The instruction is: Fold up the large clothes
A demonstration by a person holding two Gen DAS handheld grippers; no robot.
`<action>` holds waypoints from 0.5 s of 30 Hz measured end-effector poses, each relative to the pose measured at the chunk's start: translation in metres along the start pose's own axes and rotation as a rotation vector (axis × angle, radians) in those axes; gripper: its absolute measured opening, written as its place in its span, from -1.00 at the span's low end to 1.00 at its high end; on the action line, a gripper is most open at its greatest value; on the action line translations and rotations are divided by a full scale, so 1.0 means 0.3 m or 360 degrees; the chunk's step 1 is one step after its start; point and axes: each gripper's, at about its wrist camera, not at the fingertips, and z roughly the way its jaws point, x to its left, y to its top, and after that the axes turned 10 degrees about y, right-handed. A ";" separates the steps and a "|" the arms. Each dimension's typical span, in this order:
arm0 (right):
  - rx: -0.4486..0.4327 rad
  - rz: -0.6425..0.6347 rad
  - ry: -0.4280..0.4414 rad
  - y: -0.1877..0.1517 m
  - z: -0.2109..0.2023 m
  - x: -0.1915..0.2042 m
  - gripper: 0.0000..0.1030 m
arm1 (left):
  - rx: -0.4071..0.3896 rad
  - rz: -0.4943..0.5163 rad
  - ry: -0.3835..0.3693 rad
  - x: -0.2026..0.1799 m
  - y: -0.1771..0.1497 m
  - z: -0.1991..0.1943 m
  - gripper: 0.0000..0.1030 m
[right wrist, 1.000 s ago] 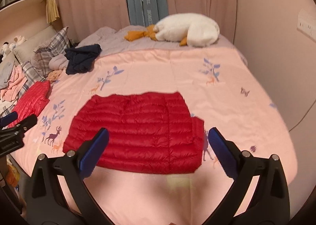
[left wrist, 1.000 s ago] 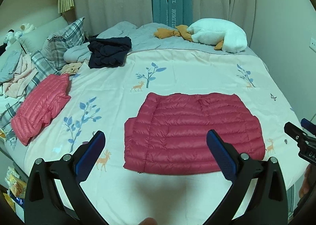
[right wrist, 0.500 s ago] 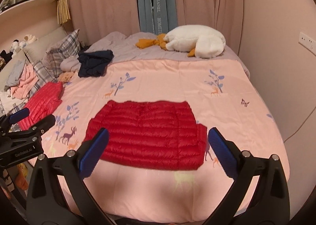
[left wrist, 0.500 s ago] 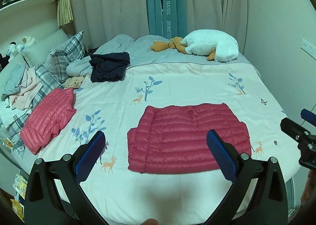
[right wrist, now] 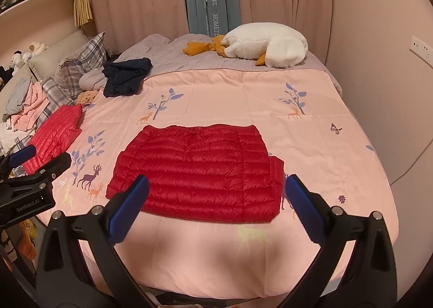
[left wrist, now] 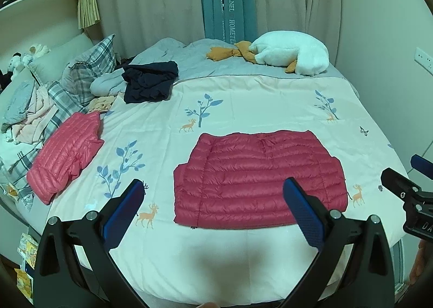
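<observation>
A red quilted down jacket (left wrist: 259,178) lies folded flat in a rectangle near the front edge of the bed; it also shows in the right wrist view (right wrist: 197,170). My left gripper (left wrist: 213,199) is open and empty, held back off the bed in front of the jacket. My right gripper (right wrist: 216,197) is open and empty too, also back from the jacket. A second folded red down jacket (left wrist: 65,156) lies at the bed's left side (right wrist: 54,137).
A dark navy garment (left wrist: 148,86) lies crumpled at the back left. A white goose plush (left wrist: 292,53) lies at the far end. Plaid pillows (left wrist: 89,69) and a heap of clothes (left wrist: 24,107) line the left side. A wall stands at the right.
Both grippers have drawn back and up from the bed, so the folded jacket looks smaller and farther off. Nothing on the bed has moved.
</observation>
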 end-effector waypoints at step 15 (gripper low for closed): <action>0.0010 0.0004 0.0013 0.001 0.012 0.002 0.96 | 0.0015 0.0029 0.0003 -0.004 -0.006 0.004 0.97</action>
